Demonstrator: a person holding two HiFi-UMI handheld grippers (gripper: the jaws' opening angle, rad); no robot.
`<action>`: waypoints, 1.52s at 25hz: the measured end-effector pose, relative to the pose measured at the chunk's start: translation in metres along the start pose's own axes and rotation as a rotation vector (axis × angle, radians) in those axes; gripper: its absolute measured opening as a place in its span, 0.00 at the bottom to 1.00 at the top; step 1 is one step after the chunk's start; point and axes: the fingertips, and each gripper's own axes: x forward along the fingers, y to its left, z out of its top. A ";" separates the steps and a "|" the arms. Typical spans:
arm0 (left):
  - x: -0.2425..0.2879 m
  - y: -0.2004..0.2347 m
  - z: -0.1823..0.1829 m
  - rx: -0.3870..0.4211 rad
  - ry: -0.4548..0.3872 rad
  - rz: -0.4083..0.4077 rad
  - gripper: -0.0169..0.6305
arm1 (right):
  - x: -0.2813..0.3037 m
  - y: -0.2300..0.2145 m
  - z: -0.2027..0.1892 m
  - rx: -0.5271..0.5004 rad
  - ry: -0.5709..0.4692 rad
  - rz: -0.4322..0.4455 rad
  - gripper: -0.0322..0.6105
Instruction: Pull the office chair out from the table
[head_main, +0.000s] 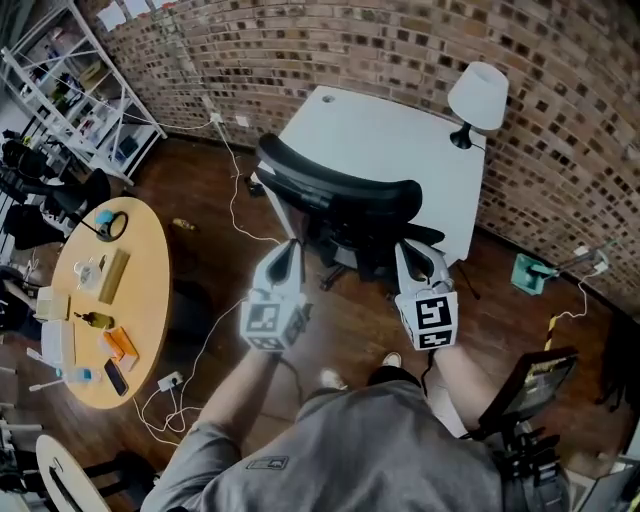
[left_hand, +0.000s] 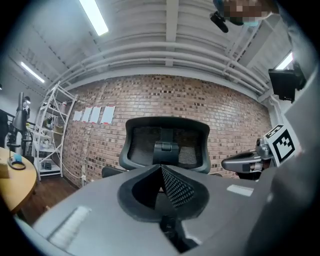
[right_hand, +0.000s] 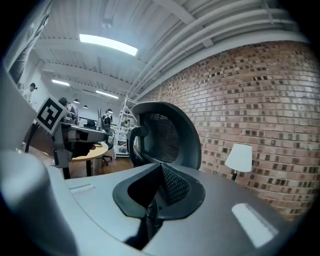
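Note:
The black office chair (head_main: 340, 200) stands with its mesh back towards me, tucked against the near edge of the white table (head_main: 400, 140). My left gripper (head_main: 288, 256) is shut and empty, a short way before the left side of the chair back. To the right, my right gripper (head_main: 414, 260) is also shut and empty, just short of the chair's right armrest. In the left gripper view the chair back (left_hand: 167, 145) fills the middle beyond the closed jaws. In the right gripper view the chair (right_hand: 167, 135) rises close behind the closed jaws.
A white lamp (head_main: 478, 95) stands on the table's far right corner by the brick wall (head_main: 560, 130). A round wooden table (head_main: 150, 300) with several small items is at the left. White cables (head_main: 235, 200) and a power strip (head_main: 168, 381) lie on the wooden floor. Shelving (head_main: 70, 90) stands at the far left.

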 end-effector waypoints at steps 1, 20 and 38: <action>0.002 0.001 0.001 -0.003 0.001 -0.008 0.03 | -0.001 0.001 0.001 0.001 0.002 -0.010 0.07; 0.071 0.064 0.012 -0.011 0.000 -0.116 0.03 | 0.030 -0.020 -0.003 0.049 0.027 -0.222 0.07; 0.125 0.105 0.024 -0.010 0.011 -0.360 0.03 | 0.032 -0.014 0.011 0.036 0.084 -0.514 0.08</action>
